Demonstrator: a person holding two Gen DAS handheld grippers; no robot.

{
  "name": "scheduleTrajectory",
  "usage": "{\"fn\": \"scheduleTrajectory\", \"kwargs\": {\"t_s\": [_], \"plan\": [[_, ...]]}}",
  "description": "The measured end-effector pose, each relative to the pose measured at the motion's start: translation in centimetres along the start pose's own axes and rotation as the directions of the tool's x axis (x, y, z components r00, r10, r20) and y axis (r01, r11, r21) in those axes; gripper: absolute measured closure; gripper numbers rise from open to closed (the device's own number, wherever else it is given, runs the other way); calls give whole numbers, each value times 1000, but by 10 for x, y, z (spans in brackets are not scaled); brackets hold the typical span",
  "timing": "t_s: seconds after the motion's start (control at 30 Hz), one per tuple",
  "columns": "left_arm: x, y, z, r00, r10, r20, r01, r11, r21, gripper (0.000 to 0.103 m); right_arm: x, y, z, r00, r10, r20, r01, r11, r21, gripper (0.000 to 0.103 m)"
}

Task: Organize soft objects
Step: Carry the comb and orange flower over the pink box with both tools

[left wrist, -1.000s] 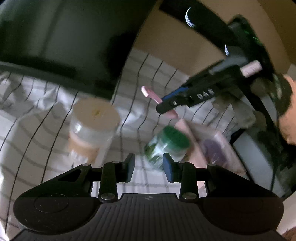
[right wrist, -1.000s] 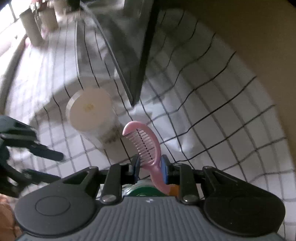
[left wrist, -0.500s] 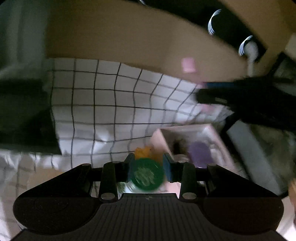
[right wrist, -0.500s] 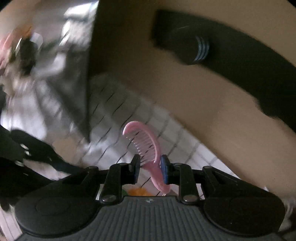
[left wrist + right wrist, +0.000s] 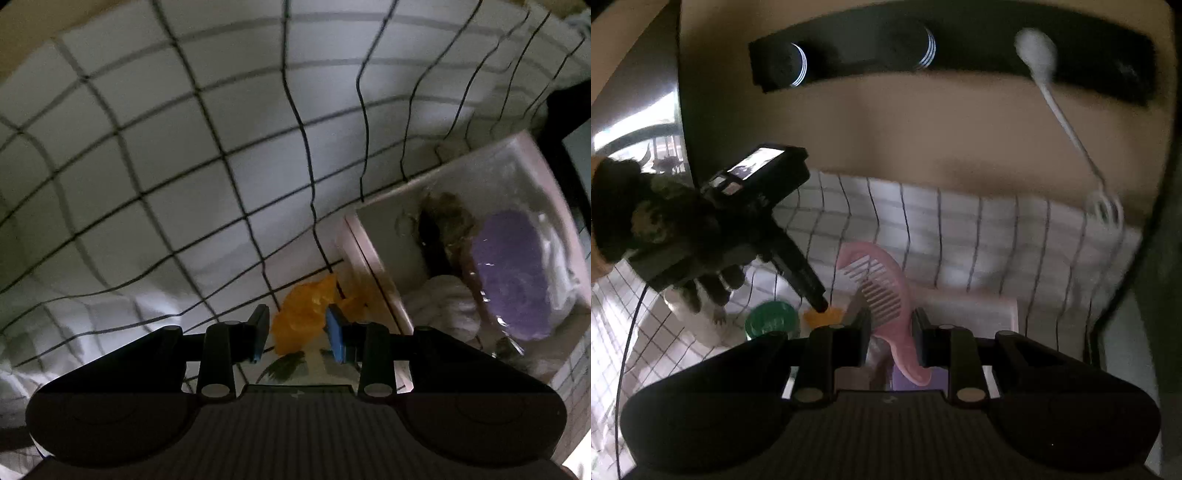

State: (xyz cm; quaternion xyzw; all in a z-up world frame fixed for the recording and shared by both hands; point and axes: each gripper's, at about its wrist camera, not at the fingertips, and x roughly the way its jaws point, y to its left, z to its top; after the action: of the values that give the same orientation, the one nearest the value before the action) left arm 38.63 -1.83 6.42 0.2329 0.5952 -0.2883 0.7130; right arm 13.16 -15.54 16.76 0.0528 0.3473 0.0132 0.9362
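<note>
Two grippers: right gripper (image 5: 890, 325) clamps pink comb (image 5: 882, 291); left gripper (image 5: 297, 332) (parted).

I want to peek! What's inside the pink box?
Inside the pale pink rectangular box lie a purple round thing in clear wrap, a white soft bundle and something dark and fuzzy. Whatever lies beneath them is covered.

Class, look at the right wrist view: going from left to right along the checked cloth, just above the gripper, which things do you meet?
Green jar lid → orange crumpled thing → pink comb held in the right gripper → pink tray.
</note>
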Motion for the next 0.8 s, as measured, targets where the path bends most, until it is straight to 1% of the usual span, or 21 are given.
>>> {"fn": "scheduleTrajectory", "kwargs": {"t_s": [0.03, 0.1, 0.17, 0.23, 0.27, 0.3, 0.33, 0.4, 0.5, 0.57, 0.67, 0.73, 0.8], "plan": [[6, -2, 2, 1000, 3, -12, -3, 1000, 4, 66, 1, -3, -5, 1000, 2, -7, -2, 1000, 16, 80], [17, -4, 6, 999, -14, -34, 14, 1000, 3, 66, 2, -7, -16, 1000, 7, -26, -5, 999, 46, 80], [23, -6, 8, 999, -34, -39, 34, 999, -11, 75, 2, -6, -24, 999, 4, -44, -2, 999, 55, 80], [23, -7, 7, 999, -38, -19, 38, 999, 2, 76, -1, -8, -33, 998, -2, -55, 5, 998, 55, 80], [23, -7, 7, 1000, -29, -8, 29, 1000, 12, 77, 0, -7, -34, 998, 0, -60, 3, 999, 54, 80], [24, -7, 5, 1000, -16, 2, 16, 1000, 14, 82, 4, -8, -34, 998, 2, -65, 2, 999, 52, 80], [25, -6, 3, 1000, -18, 11, 18, 1000, 9, 87, 4, -7, -35, 998, 0, -68, 3, 999, 51, 80], [26, -6, -3, 999, -40, 20, 40, 999, 0, 91, 5, -7, -39, 998, -6, -70, 10, 999, 49, 80], [20, -13, -16, 999, -15, 50, 11, 997, 79, 92, 5, -6, -40, 997, -21, -74, 25, 999, 47, 80], [7, -14, -21, 996, -1, 84, -8, 993, 115, 93, 4, -5, -39, 997, -38, -71, 40, 998, 39, 80], [-29, -8, -24, 988, -20, 151, 1, 993, 122, 94, -1, -5, -34, 997, -65, -48, 66, 997, 29, 80], [-58, -6, -31, 980, -25, 196, -1, 992, 129, 94, -9, -5, -29, 996, -86, -24, 86, 996, 28, 80], [-89, -9, -44, 968, -8, 251, -31, 988, 151, 94, -17, -4, -23, 994, -106, 5, 106, 994, 22, 80]]}}
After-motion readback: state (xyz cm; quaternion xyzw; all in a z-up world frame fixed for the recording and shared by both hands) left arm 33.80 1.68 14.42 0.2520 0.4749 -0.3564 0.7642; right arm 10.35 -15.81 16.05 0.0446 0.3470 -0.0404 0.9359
